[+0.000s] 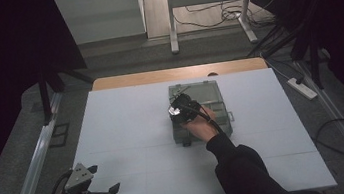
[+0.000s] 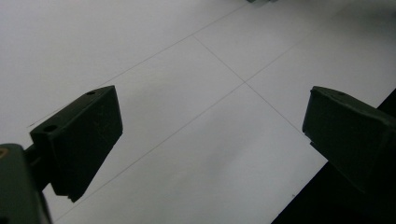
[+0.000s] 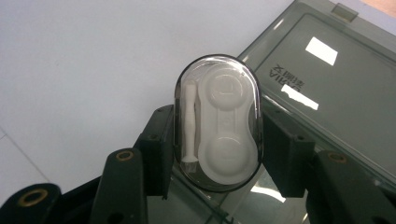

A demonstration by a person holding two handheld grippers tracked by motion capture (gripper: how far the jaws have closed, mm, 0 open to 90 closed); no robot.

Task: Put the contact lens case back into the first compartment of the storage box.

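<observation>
The bench (image 1: pixel 129 133) is pale grey-white, ruled by thin dark seam lines into large rectangles, with a light brown wooden strip along its far edge. The storage box (image 3: pixel 327 93) is smoky grey, see-through plastic, its lid bearing white labels and white lettering. The oval contact lens case (image 3: pixel 217 122) is clear with a dark rim; the twin-cup holder and small stick inside are white. Both tools, left tool (image 2: pixel 212 140) and right tool (image 3: pixel 217 154), are black; the right tool has brass-coloured rivets. The person's sleeve (image 1: pixel 245 168) is black.
</observation>
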